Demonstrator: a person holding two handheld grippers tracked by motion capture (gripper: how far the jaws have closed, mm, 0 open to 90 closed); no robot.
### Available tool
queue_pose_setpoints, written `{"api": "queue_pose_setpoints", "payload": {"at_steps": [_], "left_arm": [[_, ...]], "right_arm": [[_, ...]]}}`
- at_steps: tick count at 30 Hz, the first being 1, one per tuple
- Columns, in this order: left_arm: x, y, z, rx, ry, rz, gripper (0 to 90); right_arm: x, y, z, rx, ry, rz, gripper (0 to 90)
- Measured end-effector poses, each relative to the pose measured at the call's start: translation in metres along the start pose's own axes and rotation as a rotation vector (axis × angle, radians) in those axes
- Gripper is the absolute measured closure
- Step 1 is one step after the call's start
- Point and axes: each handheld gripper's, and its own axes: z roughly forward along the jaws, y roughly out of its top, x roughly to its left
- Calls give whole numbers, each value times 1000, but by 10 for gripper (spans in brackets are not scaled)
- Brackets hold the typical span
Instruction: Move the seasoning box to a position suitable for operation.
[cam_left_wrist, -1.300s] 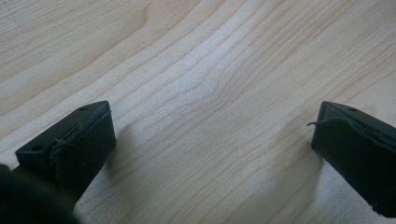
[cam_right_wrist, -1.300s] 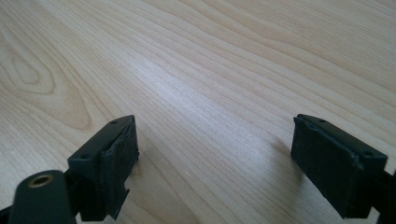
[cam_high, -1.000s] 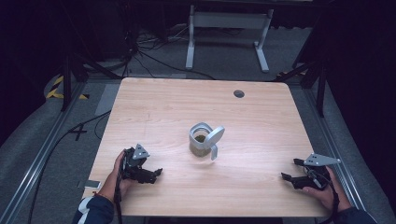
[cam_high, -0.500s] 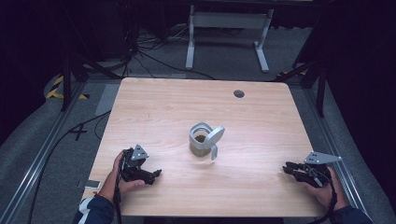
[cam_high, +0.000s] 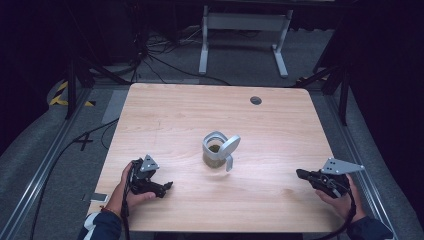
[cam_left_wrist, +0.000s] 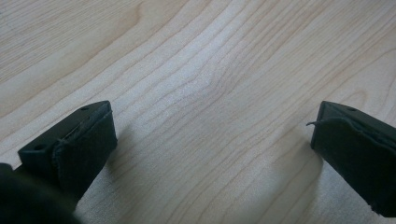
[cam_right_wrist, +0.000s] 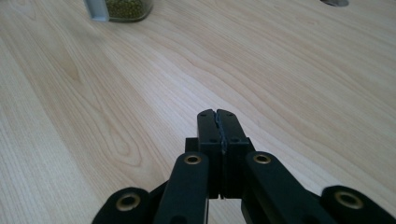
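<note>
Your left gripper (cam_high: 167, 186) gapes, your right gripper (cam_high: 301, 174) is pressed together; the frame-centre jar (cam_high: 216, 154) awaits approach.

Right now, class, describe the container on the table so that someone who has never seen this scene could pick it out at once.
Start from the light wooden table, then go to its middle, between the left tool and the right tool, touching neither. There stands a small clear jar holding something greenish, with a pale grey lid flipped open to one side. The only other mark on the tabletop is a dark round hole near the far edge.
</note>
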Motion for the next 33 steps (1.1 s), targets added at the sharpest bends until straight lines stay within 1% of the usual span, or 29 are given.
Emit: {"api": "queue_pose_setpoints", "payload": {"at_steps": [1, 2, 5, 6, 8, 14, 15, 24, 26, 29, 30, 33], "left_arm": [[0, 0, 0, -1, -1, -3, 4], [0, 0, 0, -5, 5, 4, 4], [0, 0, 0, -9, 6, 5, 4], [0, 0, 0, -9, 6, 5, 5], [0, -1, 0, -10, 4, -2, 5], [-1, -1, 0, -11, 3, -7, 5], [-1, -1, 0, -11, 3, -7, 5], [-1, -1, 0, -11, 3, -7, 5], [-1, -1, 0, -11, 3, -7, 5], [-1, -1, 0, -11, 3, -7, 5], [-1, -1, 0, -11, 4, -7, 5], [-1, -1, 0, -11, 4, -7, 5]], "right_arm": [[1, 2, 0, -4, 1, -4, 900], [2, 5, 0, -8, 7, -7, 900], [5, 13, 1, -27, 6, -21, 900], [5, 13, 1, -27, 6, -21, 900], [9, 20, 2, -38, 11, -36, 900], [21, 41, 8, -57, 46, -81, 900], [21, 41, 8, -57, 46, -81, 900], [36, 71, 20, -94, 79, -130, 900], [40, 79, 24, -100, 88, -136, 900], [43, 84, 26, -108, 92, -140, 900], [46, 90, 30, -115, 107, -140, 900], [48, 95, 34, -114, 113, -143, 900]]}}
